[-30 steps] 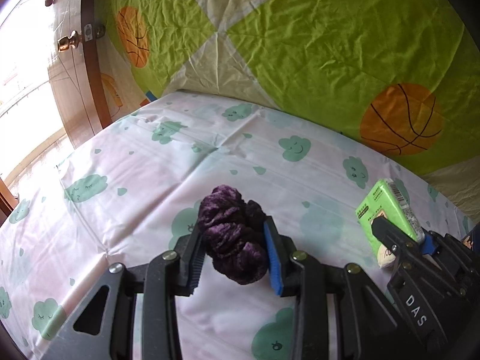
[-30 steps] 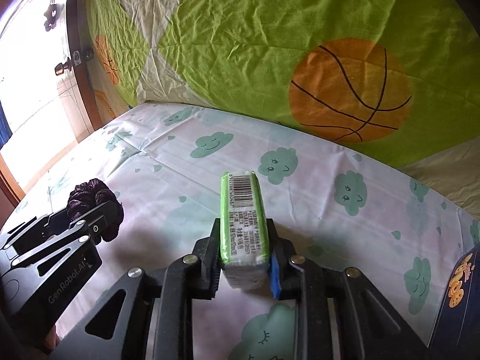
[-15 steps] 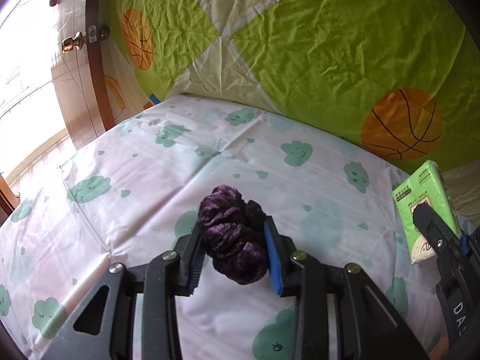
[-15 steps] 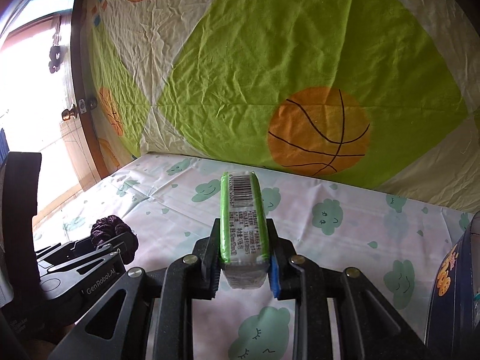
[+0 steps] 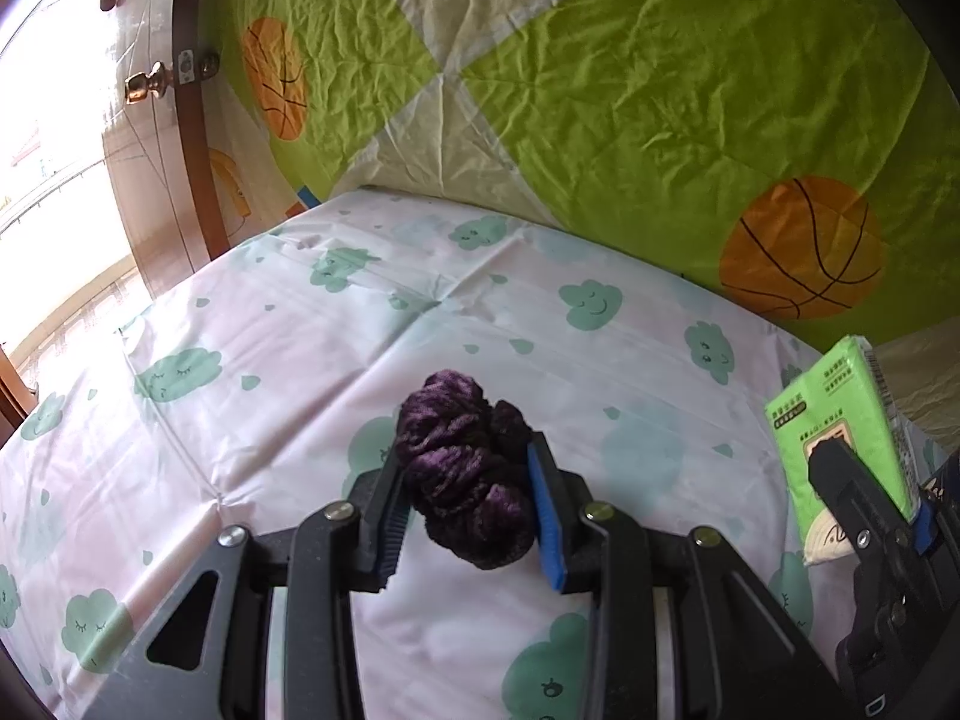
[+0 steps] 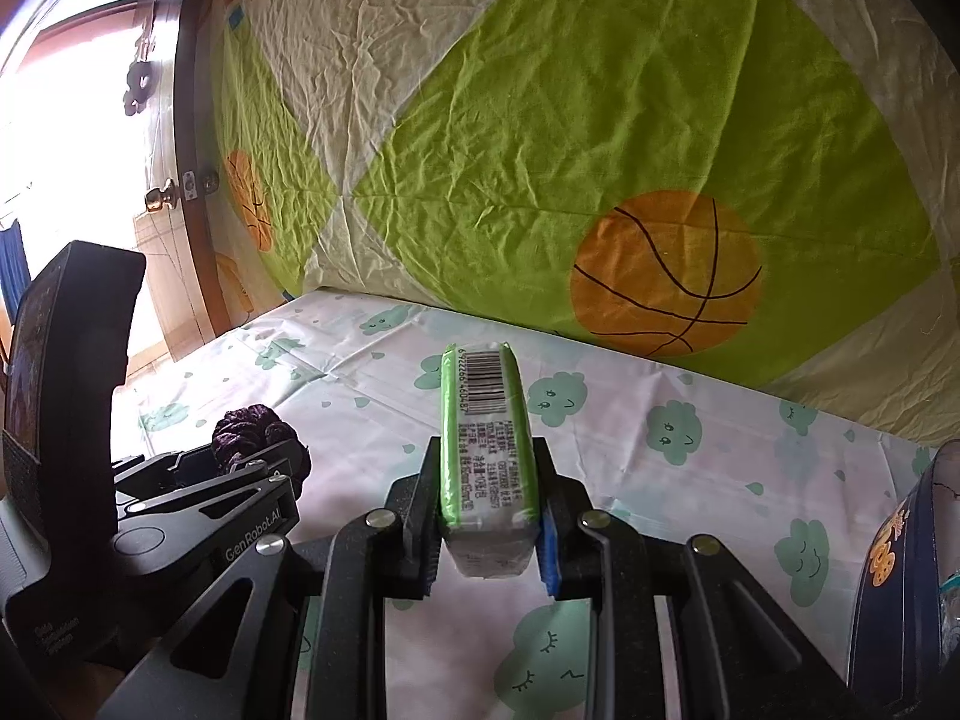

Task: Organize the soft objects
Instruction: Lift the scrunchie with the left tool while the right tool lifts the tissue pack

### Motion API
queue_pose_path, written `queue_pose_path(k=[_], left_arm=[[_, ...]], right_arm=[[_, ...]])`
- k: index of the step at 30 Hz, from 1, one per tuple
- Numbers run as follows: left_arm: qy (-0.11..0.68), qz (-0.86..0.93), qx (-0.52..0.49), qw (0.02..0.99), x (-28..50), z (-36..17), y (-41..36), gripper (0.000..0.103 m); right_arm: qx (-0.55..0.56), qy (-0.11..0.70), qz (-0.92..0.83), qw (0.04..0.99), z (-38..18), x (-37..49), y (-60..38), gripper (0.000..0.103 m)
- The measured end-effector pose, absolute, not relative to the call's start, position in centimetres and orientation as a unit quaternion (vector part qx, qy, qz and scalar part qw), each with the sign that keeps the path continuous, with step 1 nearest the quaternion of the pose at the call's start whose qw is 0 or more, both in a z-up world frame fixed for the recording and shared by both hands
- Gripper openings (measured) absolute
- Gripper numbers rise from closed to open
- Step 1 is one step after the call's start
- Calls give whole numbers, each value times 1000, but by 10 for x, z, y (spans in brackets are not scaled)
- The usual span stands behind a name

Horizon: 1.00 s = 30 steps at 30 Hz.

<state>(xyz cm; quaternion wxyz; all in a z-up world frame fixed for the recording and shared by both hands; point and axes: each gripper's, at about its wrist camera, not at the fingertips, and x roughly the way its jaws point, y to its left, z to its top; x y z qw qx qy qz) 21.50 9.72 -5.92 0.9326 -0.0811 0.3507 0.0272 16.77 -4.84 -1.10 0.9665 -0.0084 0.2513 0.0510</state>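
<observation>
Left hand-held gripper [image 5: 468,504]: jaws part-way closed, pads pressed into both flanks of the dark purple chenille scrunchie [image 5: 465,468], which is carried just above the surface.
Right hand-held gripper [image 6: 486,516]: jaws nearly together, clamped on the lower end of the green plastic-wrapped pocket tissue pack [image 6: 486,444], held on edge with its barcode end pointing away.
Scrunchie handling: likely very light, plush and springy; it bulges around the pads, so a grip across its thick middle suits it, and a loose loop could snag on release.
Tissue pack handling: light, soft inside but with a slick film wrap; squeezing the broad faces near the middle looks safer than the end, where it may pivot or slide.
Surface below: white desk cover with mint cloud prints [image 5: 270,360].
Backdrop: crumpled green and cream cloth with orange basketballs [image 6: 600,120].
Right edge: dark blue packet with orange lettering [image 6: 900,570], contents unclear.
</observation>
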Motion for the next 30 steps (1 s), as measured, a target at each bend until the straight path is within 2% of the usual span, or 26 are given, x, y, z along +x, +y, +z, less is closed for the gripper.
queue_pose_path(k=[30], left_arm=[[349, 21, -94, 932, 204, -59, 96, 35]], right_arm=[[-7, 252, 50, 966, -13, 151, -46, 27]])
